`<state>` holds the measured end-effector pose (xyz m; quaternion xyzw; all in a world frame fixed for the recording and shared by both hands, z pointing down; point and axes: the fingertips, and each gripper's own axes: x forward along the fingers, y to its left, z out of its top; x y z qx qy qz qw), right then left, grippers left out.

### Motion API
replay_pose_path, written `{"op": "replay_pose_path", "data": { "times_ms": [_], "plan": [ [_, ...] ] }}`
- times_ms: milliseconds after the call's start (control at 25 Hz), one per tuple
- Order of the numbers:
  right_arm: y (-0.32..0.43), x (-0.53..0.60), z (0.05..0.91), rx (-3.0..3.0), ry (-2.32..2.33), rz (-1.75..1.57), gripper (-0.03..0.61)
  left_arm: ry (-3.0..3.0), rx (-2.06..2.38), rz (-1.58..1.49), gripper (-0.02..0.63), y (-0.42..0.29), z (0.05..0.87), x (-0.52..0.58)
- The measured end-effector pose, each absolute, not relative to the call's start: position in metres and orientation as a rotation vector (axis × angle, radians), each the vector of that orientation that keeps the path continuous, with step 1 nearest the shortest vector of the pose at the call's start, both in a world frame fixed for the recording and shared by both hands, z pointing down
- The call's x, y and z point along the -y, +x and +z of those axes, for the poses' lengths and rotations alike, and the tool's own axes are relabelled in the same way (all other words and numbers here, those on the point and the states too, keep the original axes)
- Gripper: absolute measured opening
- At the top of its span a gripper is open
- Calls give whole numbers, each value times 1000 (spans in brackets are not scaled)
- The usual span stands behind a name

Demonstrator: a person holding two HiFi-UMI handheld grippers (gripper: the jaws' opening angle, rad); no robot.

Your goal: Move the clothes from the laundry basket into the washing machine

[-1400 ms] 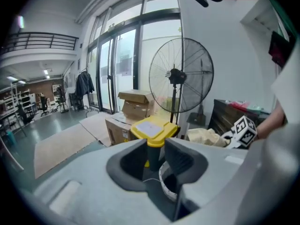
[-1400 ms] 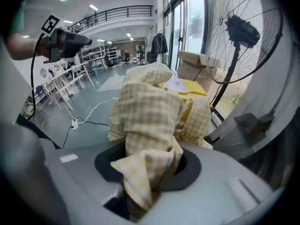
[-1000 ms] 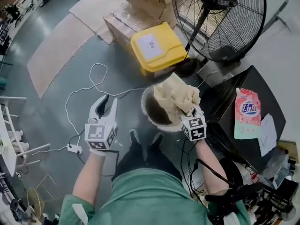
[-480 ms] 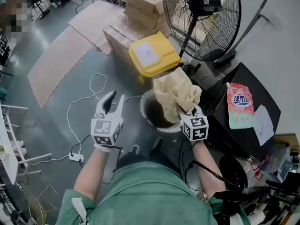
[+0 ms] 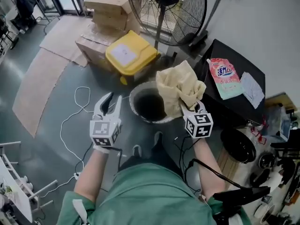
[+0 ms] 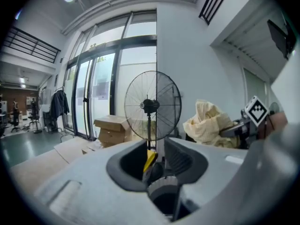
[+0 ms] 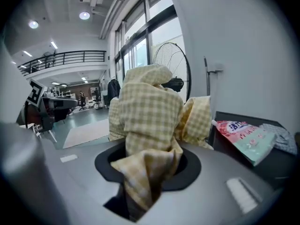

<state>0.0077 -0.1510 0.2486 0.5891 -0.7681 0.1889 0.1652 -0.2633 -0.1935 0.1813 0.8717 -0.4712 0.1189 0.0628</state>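
A yellow checked cloth (image 5: 179, 84) hangs bunched from my right gripper (image 5: 189, 108), whose jaws are shut on it. It is held above the right rim of the round white laundry basket (image 5: 139, 117), whose dark inside shows nothing else. In the right gripper view the cloth (image 7: 147, 111) fills the jaws and hides the fingertips of the right gripper (image 7: 149, 161). A black box-shaped machine (image 5: 243, 62) stands just right of the cloth. My left gripper (image 5: 110, 104) hovers left of the basket, open and empty. Through the left gripper (image 6: 157, 150) I see the cloth (image 6: 207, 123) to the right.
A pink detergent pouch (image 5: 226, 78) and a paper lie on the black machine's top. A big floor fan (image 5: 166, 8) stands behind the basket, with a yellow bin (image 5: 131, 55) and cardboard boxes (image 5: 105, 8) nearby. A white cable (image 5: 77, 111) loops on the floor.
My right gripper has risen with the cloth, lifting it clear above the basket. The left gripper has come up a little too, still open.
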Motion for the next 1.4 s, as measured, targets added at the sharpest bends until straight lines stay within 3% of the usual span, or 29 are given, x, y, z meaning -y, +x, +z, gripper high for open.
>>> {"op": "replay_pose_path", "data": {
  "times_ms": [720,1160,1400],
  "plan": [
    [132,-47,253,1777,2219,683,147,2855,885,400,107,-126,199,110],
    [246,-181,275,1702,2299,768,147,2898,795,472,107,3,203,-4],
    [299,-246,303,1690,2285,828,147,2874,836,518,107,38,216,-70]
  ]
}}
